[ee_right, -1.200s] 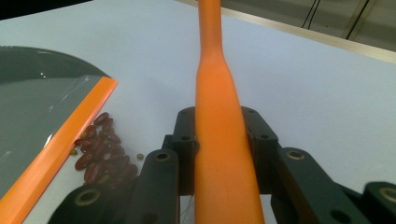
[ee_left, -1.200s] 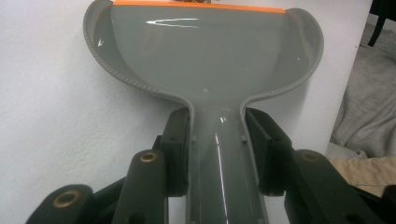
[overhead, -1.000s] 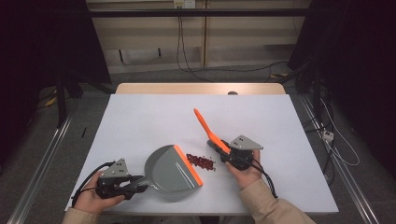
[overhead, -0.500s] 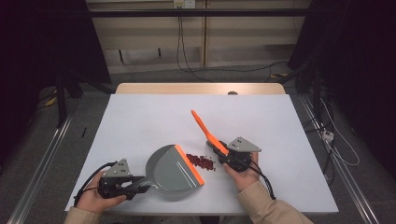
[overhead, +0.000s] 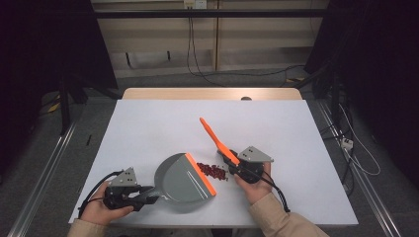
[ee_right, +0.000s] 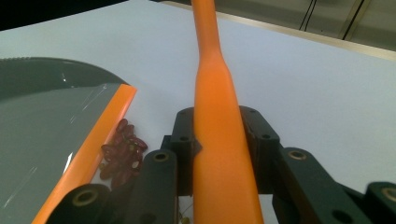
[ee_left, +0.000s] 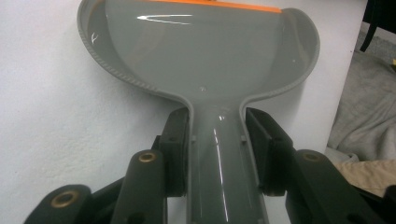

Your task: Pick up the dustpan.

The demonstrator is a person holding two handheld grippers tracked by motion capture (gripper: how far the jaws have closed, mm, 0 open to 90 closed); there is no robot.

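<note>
The left claw [overhead: 140, 196] is clamped on the handle of a grey dustpan [overhead: 183, 177], both jaws pressed against the handle's sides; the pan lies flat on the white desk [overhead: 148, 128] ahead of that claw, its orange lip [overhead: 201, 173] at the far end. The right claw [overhead: 233, 167] grips an orange brush handle [overhead: 213, 136], which rises tilted away beyond its jaws. A small heap of dark red beans [overhead: 213, 171] lies on the desk just beside the right claw, between it and the pan's orange lip, touching or nearly touching that edge.
</note>
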